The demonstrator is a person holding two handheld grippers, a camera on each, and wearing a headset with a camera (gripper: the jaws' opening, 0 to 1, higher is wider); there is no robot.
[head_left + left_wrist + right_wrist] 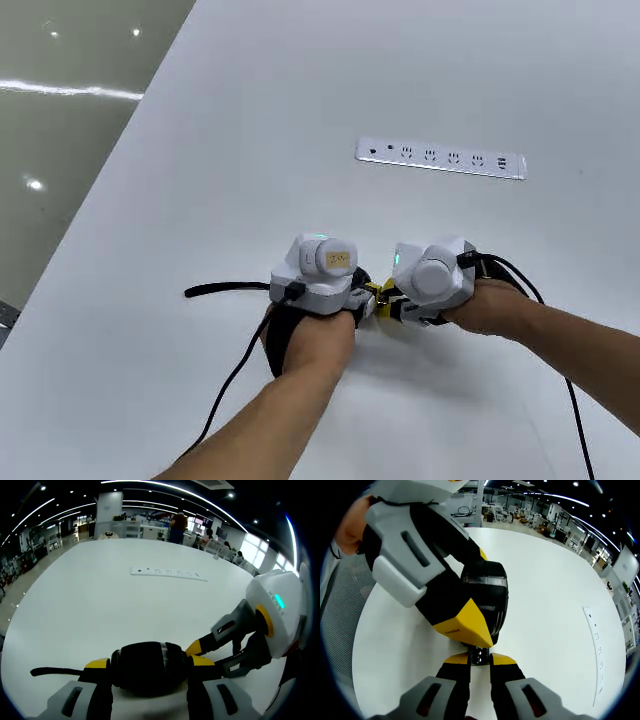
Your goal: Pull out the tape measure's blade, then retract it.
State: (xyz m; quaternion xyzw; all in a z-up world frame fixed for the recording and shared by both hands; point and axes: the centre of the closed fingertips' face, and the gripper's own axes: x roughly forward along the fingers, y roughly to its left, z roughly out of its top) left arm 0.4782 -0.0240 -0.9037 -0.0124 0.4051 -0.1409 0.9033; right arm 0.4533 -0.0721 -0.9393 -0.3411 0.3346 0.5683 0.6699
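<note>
Head view: the left gripper and right gripper meet on the white table; left gripper view: its jaws clamp the black tape measure on the table; right gripper view: its jaws pinch a small dark tab at the tape measure's edge

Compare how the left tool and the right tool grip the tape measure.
The left tool spans the tape measure's wide black body; the right tool pinches just its blade tip. Left jaws stand wide apart, right jaws nearly together. Both are shut on it.

Right claw apparently on tape measure
</note>
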